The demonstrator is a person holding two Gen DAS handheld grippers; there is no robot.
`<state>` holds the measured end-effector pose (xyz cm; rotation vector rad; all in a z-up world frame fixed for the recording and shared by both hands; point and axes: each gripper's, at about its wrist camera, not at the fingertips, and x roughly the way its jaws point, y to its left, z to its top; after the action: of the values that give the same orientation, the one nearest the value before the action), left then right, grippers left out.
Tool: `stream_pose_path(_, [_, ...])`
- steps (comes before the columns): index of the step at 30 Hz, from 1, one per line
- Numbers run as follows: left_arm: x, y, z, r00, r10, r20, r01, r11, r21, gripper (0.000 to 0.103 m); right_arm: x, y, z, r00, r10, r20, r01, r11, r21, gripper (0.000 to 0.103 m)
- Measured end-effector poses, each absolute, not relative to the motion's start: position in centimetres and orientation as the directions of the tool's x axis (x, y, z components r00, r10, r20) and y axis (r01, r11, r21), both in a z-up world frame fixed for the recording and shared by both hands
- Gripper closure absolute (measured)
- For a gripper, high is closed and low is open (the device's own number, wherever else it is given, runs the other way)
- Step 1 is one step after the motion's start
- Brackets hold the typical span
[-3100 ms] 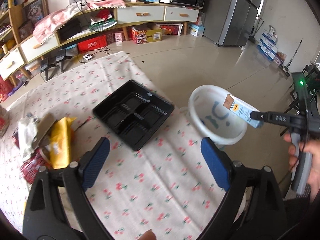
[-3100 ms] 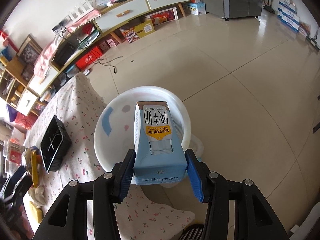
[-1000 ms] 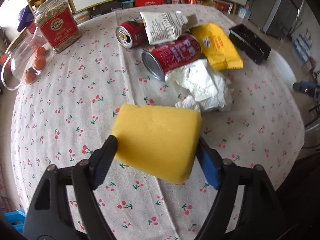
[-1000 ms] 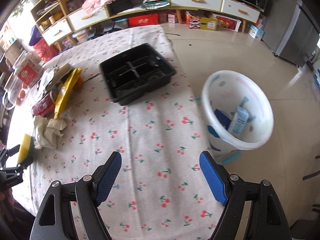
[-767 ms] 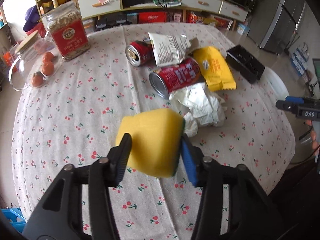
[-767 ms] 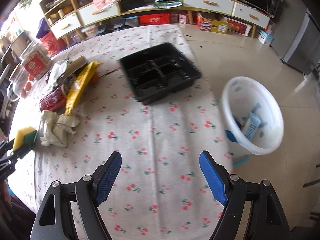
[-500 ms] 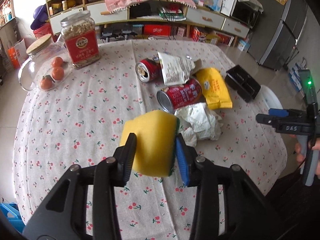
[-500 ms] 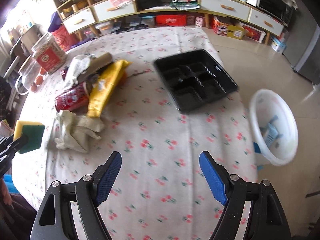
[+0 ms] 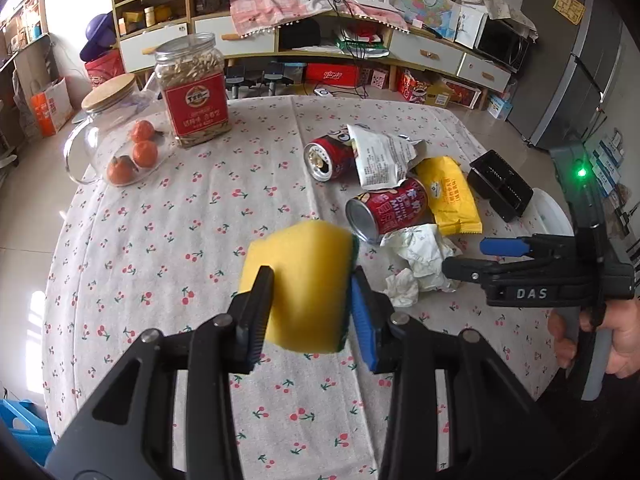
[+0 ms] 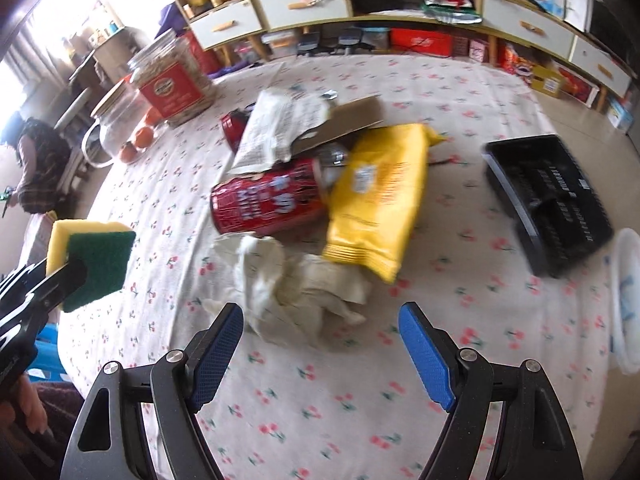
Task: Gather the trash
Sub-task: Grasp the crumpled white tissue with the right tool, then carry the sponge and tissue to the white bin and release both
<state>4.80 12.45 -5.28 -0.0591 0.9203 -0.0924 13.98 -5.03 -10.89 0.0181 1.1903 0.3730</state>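
Observation:
My left gripper is shut on a yellow sponge with a green scrub side and holds it above the cherry-print tablecloth; the sponge also shows in the right wrist view. My right gripper is open and empty, just in front of a crumpled white tissue. Behind the tissue lie a red can, a yellow snack bag and a torn white wrapper. A second red can lies farther back.
A black plastic tray sits at the table's right edge, with the rim of the white bin beyond it. A seed jar and a glass jar with oranges stand at the far left.
My left gripper has closed tighter on the sponge and lifted it. My right gripper has swung left from the bin side toward the trash pile, and stays open.

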Motion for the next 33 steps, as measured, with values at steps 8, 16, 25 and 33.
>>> stream_pose_path(8, [4.9, 12.9, -6.0, 0.587, -0.103, -0.803, 0.047, 0.994, -0.094, 0.063, 14.9, -3.6, -12.4, 0.291, 0.311, -0.905, -0.291, 0.93, 0.226, 0.061])
stream_pose_path(16, [5.2, 12.2, -5.2, 0.596, -0.125, -0.794, 0.06, 0.992, -0.111, 0.063, 13.4, -3.1, -10.9, 0.301, 0.319, -0.899, -0.36, 0.911, 0.202, 0.075])
stream_pose_path(25, [5.6, 9.9, -4.7, 0.598, -0.169, -0.784, 0.104, 0.986, -0.133, 0.063, 11.7, -7.6, -7.6, 0.371, 0.335, -0.866, -0.323, 0.921, 0.217, 0.075])
stream_pose_path(33, [5.6, 6.0, -3.8, 0.595, -0.233, -0.769, 0.178, 0.971, -0.157, 0.063, 10.1, -14.5, -4.9, 0.445, 0.348, -0.825, -0.237, 0.934, 0.266, 0.075])
